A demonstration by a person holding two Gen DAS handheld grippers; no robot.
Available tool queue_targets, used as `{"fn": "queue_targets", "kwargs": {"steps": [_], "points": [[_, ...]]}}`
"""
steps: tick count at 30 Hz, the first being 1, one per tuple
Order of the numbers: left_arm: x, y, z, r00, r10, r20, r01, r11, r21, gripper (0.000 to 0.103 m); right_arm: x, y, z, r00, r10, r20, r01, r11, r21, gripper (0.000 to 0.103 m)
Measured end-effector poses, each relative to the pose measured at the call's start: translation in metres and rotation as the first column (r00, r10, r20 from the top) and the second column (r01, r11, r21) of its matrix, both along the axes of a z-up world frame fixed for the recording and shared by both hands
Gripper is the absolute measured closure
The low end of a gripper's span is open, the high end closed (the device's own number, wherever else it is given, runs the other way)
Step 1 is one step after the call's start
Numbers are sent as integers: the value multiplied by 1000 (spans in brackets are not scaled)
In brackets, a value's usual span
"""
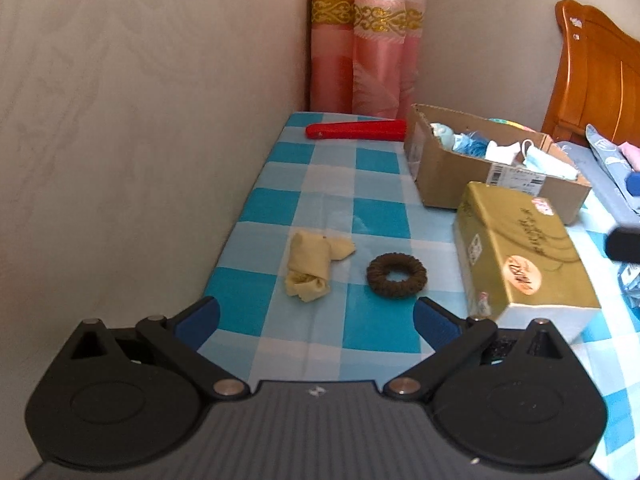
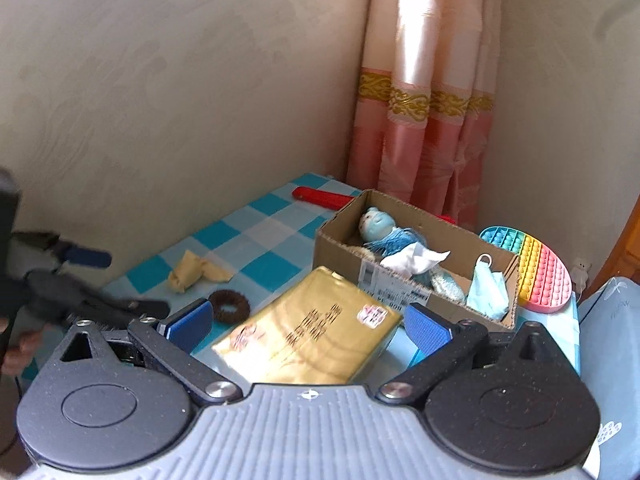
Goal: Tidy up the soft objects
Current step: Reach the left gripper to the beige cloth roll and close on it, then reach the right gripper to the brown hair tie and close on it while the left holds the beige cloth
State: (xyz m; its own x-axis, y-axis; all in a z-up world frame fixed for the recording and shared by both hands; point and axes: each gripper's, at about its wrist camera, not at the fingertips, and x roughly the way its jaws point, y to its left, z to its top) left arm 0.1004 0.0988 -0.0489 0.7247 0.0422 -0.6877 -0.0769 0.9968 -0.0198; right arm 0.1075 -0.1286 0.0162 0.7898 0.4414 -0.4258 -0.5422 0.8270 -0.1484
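Risk: thin brown knitted ring (image 1: 397, 276) slipping flat under pads, or limp yellow cloth roll (image 1: 309, 266) just left of ring unrolling when pinched. Both well short of open cardboard box (image 1: 448, 176). Left gripper (image 1: 316, 320) and right gripper (image 2: 308, 324) spread wide, empty.

Writing on the gold box (image 1: 516, 248) and the cardboard box (image 1: 448, 168) label is illegible
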Motion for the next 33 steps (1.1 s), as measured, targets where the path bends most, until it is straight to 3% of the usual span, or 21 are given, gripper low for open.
{"fn": "queue_targets", "kwargs": {"steps": [10,13,15,22,23,27,33], "points": [[29,4,-15,999,43,-28,-43,999,17,6,-13,4,-20,1000,27,-14,-27,999,-47,0],[37,4,-17,999,45,-20,-44,999,29,19,-14,3,-22,999,36,-20,-37,998,-52,0],[43,4,-19,999,38,-27,-37,999,19,36,-14,2,-24,999,39,-26,-41,998,-51,0],[57,3,-28,999,39,-35,-39,999,2,56,-6,-1,-25,998,41,-41,-43,998,-38,0],[58,3,-30,998,41,-39,-41,999,1,63,-5,-2,-25,998,43,-43,-45,998,-36,0],[59,5,-30,999,38,-32,-38,999,-15,73,-3,-1,-26,998,44,-46,-46,998,-40,0],[53,8,-29,999,39,-37,-40,999,-24,76,0,4,-27,997,54,-50,-57,997,-58,0]]}}
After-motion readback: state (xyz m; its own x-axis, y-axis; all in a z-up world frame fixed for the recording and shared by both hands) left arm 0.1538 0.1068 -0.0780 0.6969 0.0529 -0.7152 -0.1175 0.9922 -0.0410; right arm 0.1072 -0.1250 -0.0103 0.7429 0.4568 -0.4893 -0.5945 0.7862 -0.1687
